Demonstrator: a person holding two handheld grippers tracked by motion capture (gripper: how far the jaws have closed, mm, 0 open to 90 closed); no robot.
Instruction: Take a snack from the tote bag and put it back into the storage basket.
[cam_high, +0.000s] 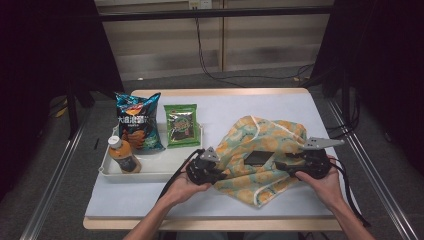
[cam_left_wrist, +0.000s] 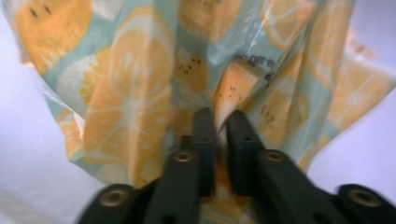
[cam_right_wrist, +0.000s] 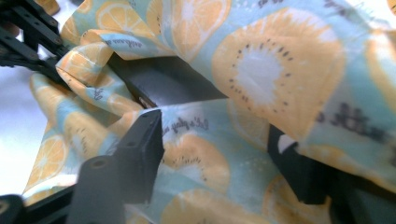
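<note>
A cloth bag printed with orange and kiwi slices lies crumpled on the white table top, right of centre. A dark gap shows at its mouth. My left gripper is at the bag's left edge. In the left gripper view its jaws stand a narrow slit apart with a fold of the bag between them, so it is open. My right gripper is at the bag's right side. Its jaws are wide apart and open, with the cloth draped across them and over the right jaw.
A white tray at the left holds a blue chips bag, a green snack packet and an orange-capped bottle. The left gripper also appears at the top left of the right gripper view.
</note>
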